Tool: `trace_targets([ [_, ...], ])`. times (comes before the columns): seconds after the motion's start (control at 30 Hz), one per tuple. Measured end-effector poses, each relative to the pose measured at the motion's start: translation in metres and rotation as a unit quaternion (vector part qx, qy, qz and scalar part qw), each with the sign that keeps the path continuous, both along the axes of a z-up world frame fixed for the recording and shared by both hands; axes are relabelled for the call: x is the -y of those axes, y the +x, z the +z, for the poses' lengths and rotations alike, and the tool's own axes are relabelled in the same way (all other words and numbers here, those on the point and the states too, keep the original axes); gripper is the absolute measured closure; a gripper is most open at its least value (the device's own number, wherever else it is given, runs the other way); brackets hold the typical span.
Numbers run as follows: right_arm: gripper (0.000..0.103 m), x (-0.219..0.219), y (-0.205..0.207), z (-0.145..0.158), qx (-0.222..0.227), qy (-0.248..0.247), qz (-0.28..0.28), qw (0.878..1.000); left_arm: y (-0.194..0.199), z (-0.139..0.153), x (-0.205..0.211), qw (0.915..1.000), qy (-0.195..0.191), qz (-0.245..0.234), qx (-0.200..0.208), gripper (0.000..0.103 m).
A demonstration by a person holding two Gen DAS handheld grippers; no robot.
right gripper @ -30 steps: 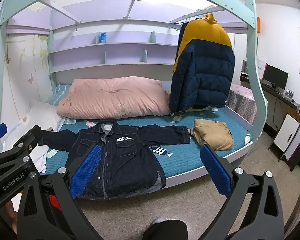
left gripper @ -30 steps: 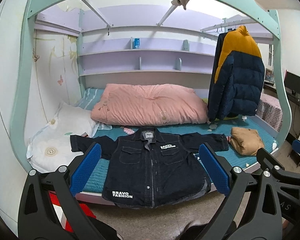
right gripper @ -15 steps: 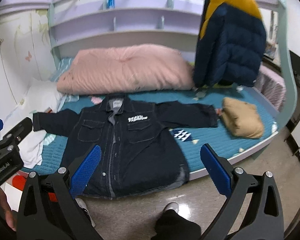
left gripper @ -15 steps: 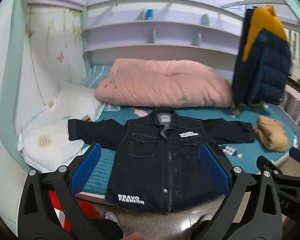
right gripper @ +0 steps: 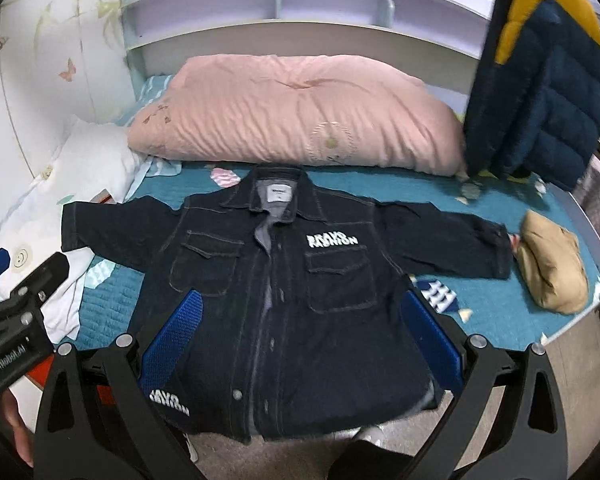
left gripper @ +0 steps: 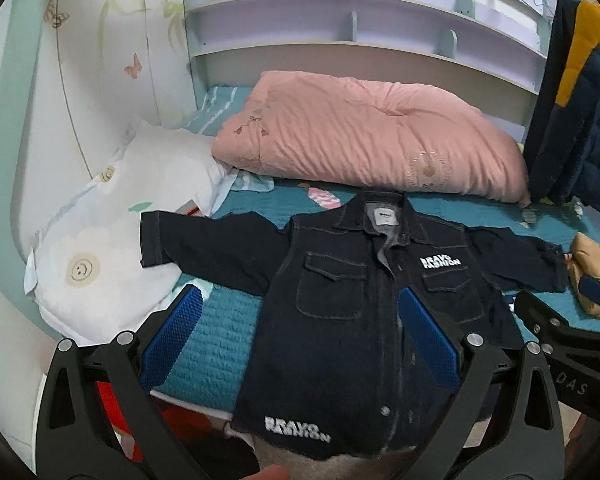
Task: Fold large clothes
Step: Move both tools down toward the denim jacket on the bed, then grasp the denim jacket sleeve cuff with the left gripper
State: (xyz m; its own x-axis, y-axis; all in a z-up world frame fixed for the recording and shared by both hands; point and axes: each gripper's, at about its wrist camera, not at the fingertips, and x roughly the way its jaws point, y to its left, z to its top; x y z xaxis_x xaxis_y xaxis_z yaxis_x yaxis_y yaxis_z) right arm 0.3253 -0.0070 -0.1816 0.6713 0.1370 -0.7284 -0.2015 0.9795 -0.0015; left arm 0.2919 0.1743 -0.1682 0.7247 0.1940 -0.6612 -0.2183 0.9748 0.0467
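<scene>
Right wrist, jacket (right gripper: 284, 288) beyond gaping gripper (right gripper: 300, 344)

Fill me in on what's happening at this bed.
A person holds a gripper in each hand over a dark denim jacket spread face up on the bed, sleeves out, hem hanging over the edge. The left gripper and right gripper both have jaws open and hold nothing. No fold has been made yet. A folded tan garment lies by the jacket's far sleeve.

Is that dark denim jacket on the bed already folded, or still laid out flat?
Spread flat. The denim jacket lies front up, both sleeves stretched sideways, hem hanging over the bed edge.
</scene>
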Motion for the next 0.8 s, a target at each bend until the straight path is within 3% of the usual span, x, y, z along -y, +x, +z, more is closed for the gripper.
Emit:
trace_targets([
  [0.3,0.007,-0.042,0.049,-0.025,-0.008,-0.004,0.021,1.0,0.045,-0.029,-0.038,0.9995,-0.009,-0.002,-0.029,0.004],
  [0.7,0.007,-0.125,0.124,-0.1,-0.043,-0.006,0.029,0.999,0.102,-0.107,-0.179,0.9935,-0.05,0.073,-0.072,0.004],
  [0.8,0.007,-0.144,0.136,-0.114,-0.047,-0.008,0.04,0.998,0.113,-0.128,-0.219,0.9891,-0.086,0.094,-0.074,0.004],
])
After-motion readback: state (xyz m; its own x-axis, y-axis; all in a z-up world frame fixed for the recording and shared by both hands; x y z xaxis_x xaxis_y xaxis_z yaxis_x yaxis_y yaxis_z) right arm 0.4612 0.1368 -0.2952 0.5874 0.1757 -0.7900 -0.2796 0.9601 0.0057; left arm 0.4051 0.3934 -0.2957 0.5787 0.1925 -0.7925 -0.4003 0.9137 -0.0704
